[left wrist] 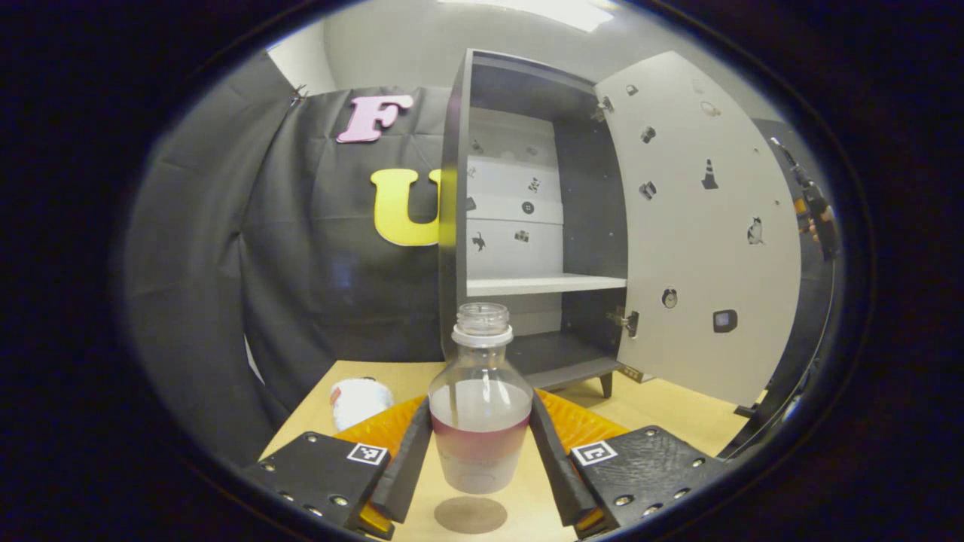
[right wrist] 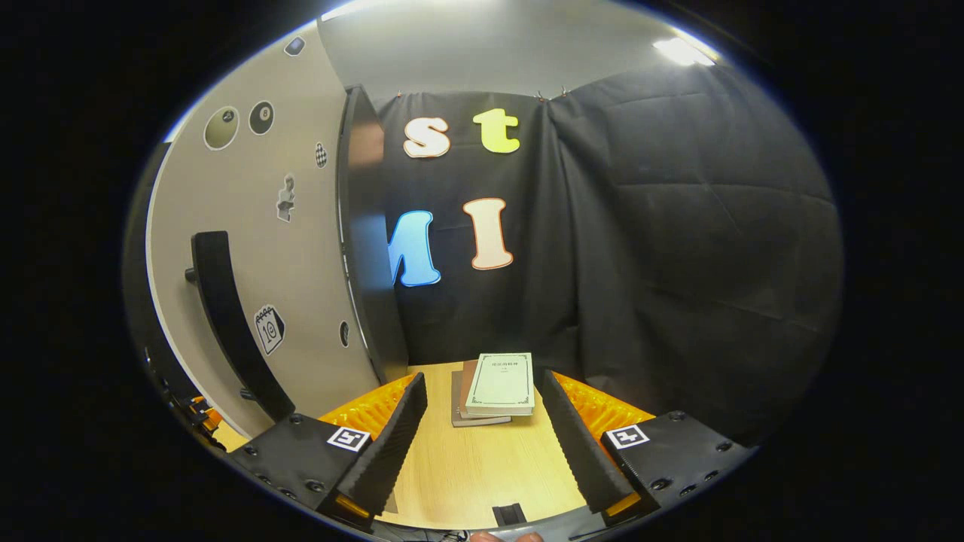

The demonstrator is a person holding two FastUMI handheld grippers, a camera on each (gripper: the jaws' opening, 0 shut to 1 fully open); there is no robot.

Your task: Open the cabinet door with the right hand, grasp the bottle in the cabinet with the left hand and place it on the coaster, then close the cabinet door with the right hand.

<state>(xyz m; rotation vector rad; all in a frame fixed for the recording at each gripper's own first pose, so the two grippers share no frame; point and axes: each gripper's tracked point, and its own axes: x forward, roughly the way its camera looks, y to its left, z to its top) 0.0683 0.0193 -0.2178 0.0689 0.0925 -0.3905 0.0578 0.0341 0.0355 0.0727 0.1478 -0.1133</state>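
Now my left claw (left wrist: 480,459) gripped the bottle (left wrist: 480,406) just above the coaster (left wrist: 470,515); placing was in hand, lowering next. My right claw (right wrist: 479,452) stood wide and empty beside the open cabinet door (right wrist: 301,248), which I judged was still to be closed.

Clear capless bottle (left wrist: 480,399) with pale liquid, upright above the round coaster (left wrist: 470,515); grey cabinet (left wrist: 527,226), door (left wrist: 708,226) wide open.

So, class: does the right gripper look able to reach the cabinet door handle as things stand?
Probably yes: the right gripper is open, and the handle on the open door lies close at its left, nothing between.
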